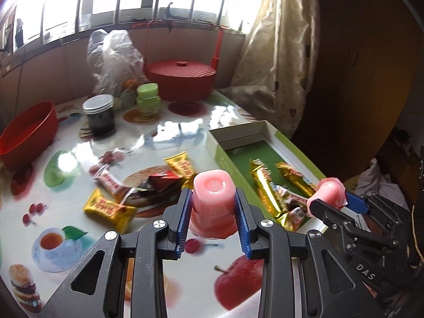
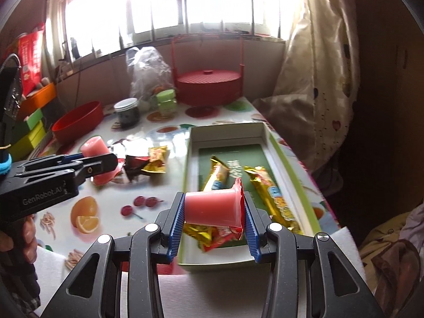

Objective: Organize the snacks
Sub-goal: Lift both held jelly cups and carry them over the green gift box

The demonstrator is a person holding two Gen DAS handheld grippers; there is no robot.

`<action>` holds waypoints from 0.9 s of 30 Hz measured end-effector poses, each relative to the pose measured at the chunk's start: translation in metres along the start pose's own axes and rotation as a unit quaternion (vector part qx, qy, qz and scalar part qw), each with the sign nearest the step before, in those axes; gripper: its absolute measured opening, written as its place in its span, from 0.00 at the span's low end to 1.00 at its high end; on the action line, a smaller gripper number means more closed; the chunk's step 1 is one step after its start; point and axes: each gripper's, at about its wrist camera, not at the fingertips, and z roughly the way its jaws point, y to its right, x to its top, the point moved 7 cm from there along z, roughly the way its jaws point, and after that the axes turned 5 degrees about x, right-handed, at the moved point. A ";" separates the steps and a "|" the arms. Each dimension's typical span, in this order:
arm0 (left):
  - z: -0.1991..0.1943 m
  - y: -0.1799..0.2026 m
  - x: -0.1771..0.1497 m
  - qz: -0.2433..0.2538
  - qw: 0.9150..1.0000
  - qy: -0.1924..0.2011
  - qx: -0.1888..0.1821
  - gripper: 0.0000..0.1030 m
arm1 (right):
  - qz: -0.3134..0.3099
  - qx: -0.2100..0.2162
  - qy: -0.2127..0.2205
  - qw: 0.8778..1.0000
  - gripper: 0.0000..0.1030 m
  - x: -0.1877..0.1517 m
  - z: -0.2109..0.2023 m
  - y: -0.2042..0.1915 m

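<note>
Left gripper (image 1: 213,206): jaws clamp an upturned pink plastic jelly cup (image 1: 212,196) by its sides.
Right gripper (image 2: 214,209): jaws pinch a second pink jelly cup (image 2: 212,206) lying sideways, probably bound for the green-lined cardboard box (image 2: 281,145) at the table's right edge.

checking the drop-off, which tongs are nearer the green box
Right. The right tongs hold a pink jelly cup over the green box; the left tongs are over the table beside it.

my two wrist cameras look forward and down along my fingers, close over the table (image 1: 169,137). both face the window (image 2: 212,2) and share the green box (image 2: 278,156).
</note>
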 end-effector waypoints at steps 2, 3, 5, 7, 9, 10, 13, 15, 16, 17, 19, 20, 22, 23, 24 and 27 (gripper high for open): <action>0.003 0.006 0.001 0.003 1.000 -0.002 -0.008 0.32 | 0.004 -0.005 -0.002 1.000 0.39 -0.001 0.000 0.007; 0.004 0.009 0.002 0.003 1.000 -0.003 -0.012 0.32 | 0.006 -0.008 -0.002 1.000 0.39 -0.002 0.000 0.010; 0.008 0.015 0.004 0.003 1.000 -0.006 -0.021 0.32 | 0.010 -0.012 -0.005 1.000 0.39 -0.003 0.001 0.016; 0.011 0.020 0.005 0.003 1.000 -0.007 -0.030 0.32 | 0.012 -0.016 -0.009 1.000 0.39 -0.005 0.003 0.021; 0.014 0.024 0.005 0.004 0.999 -0.009 -0.033 0.32 | 0.015 -0.019 -0.011 1.000 0.39 -0.007 0.004 0.025; 0.015 0.028 0.005 0.005 0.999 -0.010 -0.036 0.32 | 0.016 -0.020 -0.012 1.000 0.39 -0.008 0.005 0.026; 0.021 0.036 0.005 0.009 0.999 -0.014 -0.045 0.32 | 0.019 -0.025 -0.016 0.999 0.39 -0.010 0.008 0.032; 0.025 0.040 0.005 0.010 0.999 -0.018 -0.050 0.32 | 0.022 -0.027 -0.018 0.999 0.39 -0.012 0.010 0.036; 0.027 0.042 0.004 0.011 0.998 -0.020 -0.053 0.32 | 0.024 -0.029 -0.020 0.999 0.39 -0.014 0.011 0.039; 0.030 0.046 0.003 0.013 0.998 -0.024 -0.054 0.32 | 0.024 -0.030 -0.022 0.999 0.39 -0.015 0.012 0.040; 0.033 0.050 0.002 0.017 0.998 -0.027 -0.057 0.32 | 0.024 -0.036 -0.024 0.999 0.39 -0.017 0.014 0.044; 0.035 0.052 0.002 0.019 0.998 -0.029 -0.058 0.32 | 0.024 -0.039 -0.025 0.999 0.39 -0.018 0.015 0.046; 0.039 0.056 0.001 0.022 0.997 -0.033 -0.061 0.32 | 0.029 -0.041 -0.027 0.998 0.39 -0.019 0.016 0.050; 0.041 0.058 0.001 0.024 0.997 -0.035 -0.062 0.32 | 0.030 -0.042 -0.027 0.998 0.39 -0.020 0.017 0.052; 0.041 0.060 0.000 0.025 0.997 -0.035 -0.062 0.32 | 0.030 -0.044 -0.028 0.998 0.39 -0.020 0.018 0.054; 0.046 0.066 -0.002 0.031 0.997 -0.040 -0.063 0.32 | 0.027 -0.047 -0.029 0.998 0.39 -0.021 0.021 0.056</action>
